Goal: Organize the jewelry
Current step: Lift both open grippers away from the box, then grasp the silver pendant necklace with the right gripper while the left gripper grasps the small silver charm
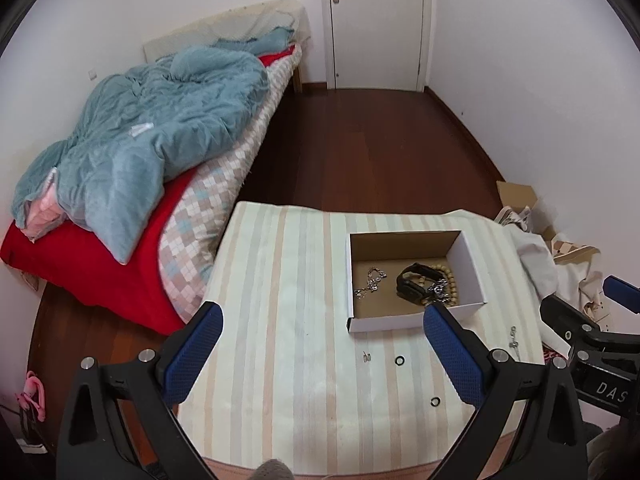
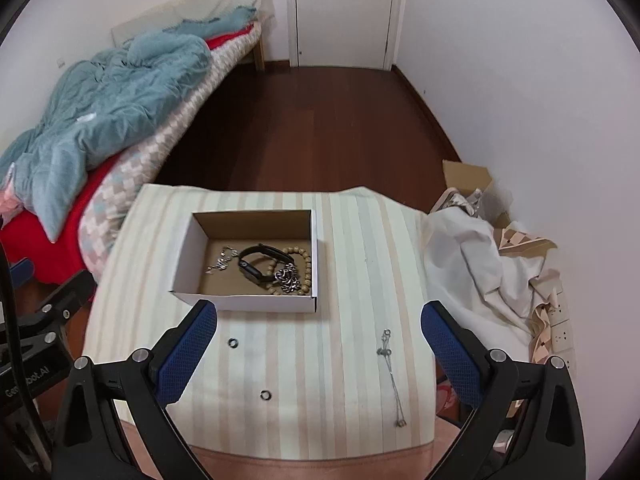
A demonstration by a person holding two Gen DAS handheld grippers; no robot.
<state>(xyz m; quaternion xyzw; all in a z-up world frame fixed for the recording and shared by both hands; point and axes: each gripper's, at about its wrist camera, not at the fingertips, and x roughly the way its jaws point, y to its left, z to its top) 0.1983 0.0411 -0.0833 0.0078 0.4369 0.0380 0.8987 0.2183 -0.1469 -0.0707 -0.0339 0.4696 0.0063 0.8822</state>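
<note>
Your left gripper (image 1: 322,356) hangs wide apart above the striped cloth (image 1: 280,280), nothing between its blue pads. Ahead of it on the cloth sits the open box (image 1: 412,320), holding a silver chain (image 1: 370,282) on the left and a black watch (image 1: 412,286) beside wooden beads (image 1: 450,280) on the right. Two dark rings (image 1: 399,360) (image 1: 435,401) and a small clasp (image 1: 367,357) lie loose on the cloth just before the box. Your right gripper's body shows at the right edge.

From the right wrist, your right gripper (image 2: 318,350) is likewise spread wide and empty. The box (image 2: 248,300) stands just ahead, left of centre, with a knotted silver piece (image 2: 289,278) touching the beads (image 2: 306,264) and watch (image 2: 254,266). Both rings (image 2: 233,343) (image 2: 265,395) lie between the pads, and a thin necklace (image 2: 390,372) stretches along the cloth nearer the right pad.
</note>
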